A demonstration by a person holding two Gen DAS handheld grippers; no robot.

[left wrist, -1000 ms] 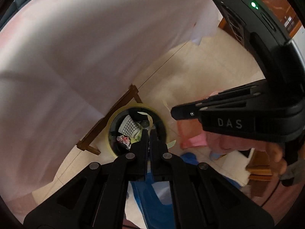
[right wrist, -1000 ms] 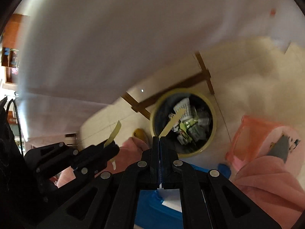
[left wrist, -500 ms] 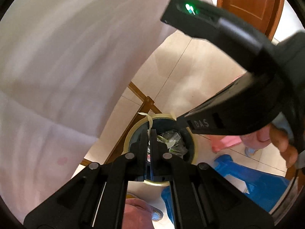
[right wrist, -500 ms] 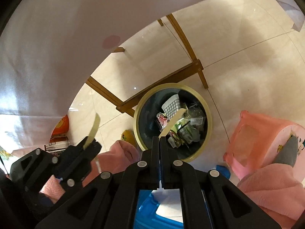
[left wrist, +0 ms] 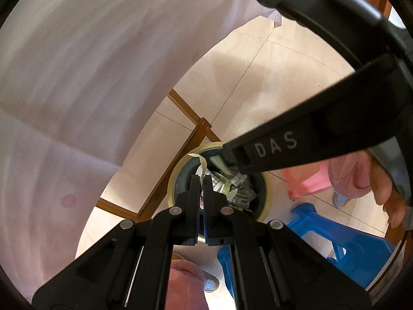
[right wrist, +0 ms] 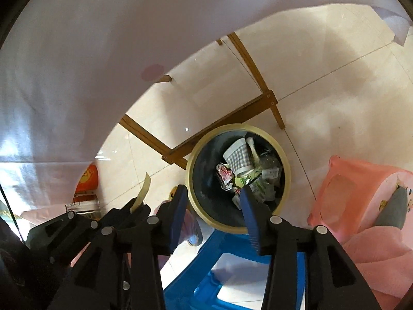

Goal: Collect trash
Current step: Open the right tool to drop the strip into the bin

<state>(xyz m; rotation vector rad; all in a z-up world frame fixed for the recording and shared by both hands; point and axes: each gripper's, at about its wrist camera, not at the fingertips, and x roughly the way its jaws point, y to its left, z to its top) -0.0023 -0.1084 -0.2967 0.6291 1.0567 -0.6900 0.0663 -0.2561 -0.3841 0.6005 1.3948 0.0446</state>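
A dark trash bin with a cream rim (right wrist: 286, 165) stands on the tiled floor, holding a checked paper cup (right wrist: 238, 159) and wrappers. My right gripper (right wrist: 213, 190) hangs over it. Its jaws are opening and nothing is between them. A pale strip (left wrist: 219, 164) lies loose over the bin's contents, just under the right gripper's finger (left wrist: 284, 144). My left gripper (left wrist: 202, 178) is shut on a second pale yellow strip (left wrist: 202, 161) that curls up from its tips above the bin's rim (left wrist: 173, 178). In the right wrist view the left gripper (right wrist: 136, 206) sits lower left of the bin with its strip (right wrist: 143, 193).
A white tablecloth (right wrist: 103, 51) hangs over the upper left. A wooden table frame (right wrist: 268, 100) stands beside the bin. A blue stool (right wrist: 232, 279) is just below it and a pink stool (right wrist: 356, 191) to its right. A person's hand (left wrist: 387, 193) holds the right gripper.
The right gripper's jaws have parted and the strip they held has left them. Both grippers have come down closer to the bin. The left gripper still grips its strip.
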